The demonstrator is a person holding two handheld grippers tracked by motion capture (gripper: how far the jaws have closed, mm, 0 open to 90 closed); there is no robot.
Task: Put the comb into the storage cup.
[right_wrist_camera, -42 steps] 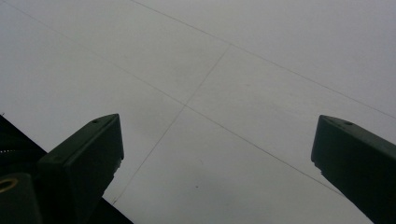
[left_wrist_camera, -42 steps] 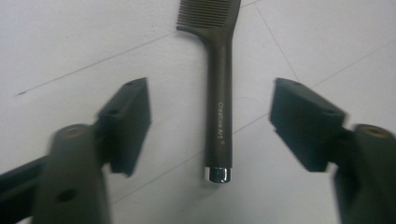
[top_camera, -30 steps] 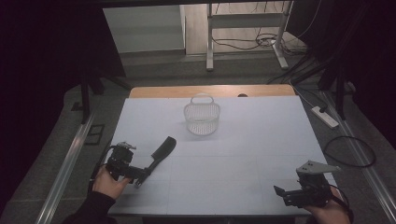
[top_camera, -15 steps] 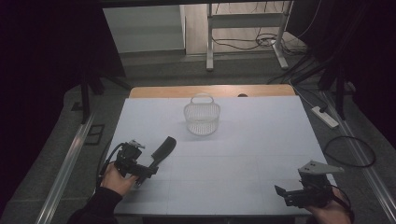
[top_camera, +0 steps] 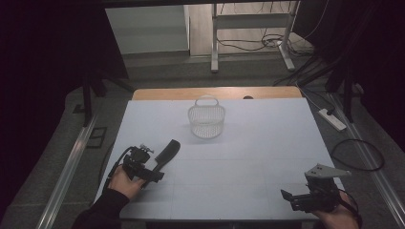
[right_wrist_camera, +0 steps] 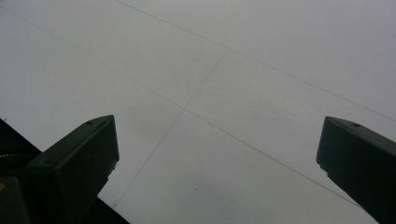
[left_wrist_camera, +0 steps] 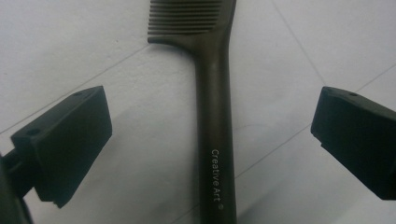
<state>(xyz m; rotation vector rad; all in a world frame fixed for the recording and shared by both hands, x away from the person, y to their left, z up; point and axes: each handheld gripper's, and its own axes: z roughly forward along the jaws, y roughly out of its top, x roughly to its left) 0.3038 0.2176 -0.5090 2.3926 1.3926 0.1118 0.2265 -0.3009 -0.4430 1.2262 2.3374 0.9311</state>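
Observation:
A dark comb (top_camera: 166,153) with a long handle lies flat on the white table (top_camera: 248,157), left of the middle. My left gripper (top_camera: 154,174) sits at its handle end, open. In the left gripper view the comb's handle (left_wrist_camera: 215,140), printed "Creative Art", runs up between the two wide-apart jaws without touching either, and its teeth point left at the top. My right gripper (top_camera: 289,197) rests near the table's front right corner, open, with bare table (right_wrist_camera: 219,116) between its jaws. A white wire basket (top_camera: 206,119) with a handle stands upright at the back middle.
A wooden strip (top_camera: 215,93) borders the table's far edge. Beyond it are a metal frame's legs (top_camera: 215,47) and cables on the floor. A power strip (top_camera: 333,119) lies on the floor at the right, and a rail (top_camera: 71,162) runs along the left.
My left gripper has moved right and forward along the table until its jaws straddle the comb's handle. The right gripper has stayed put.

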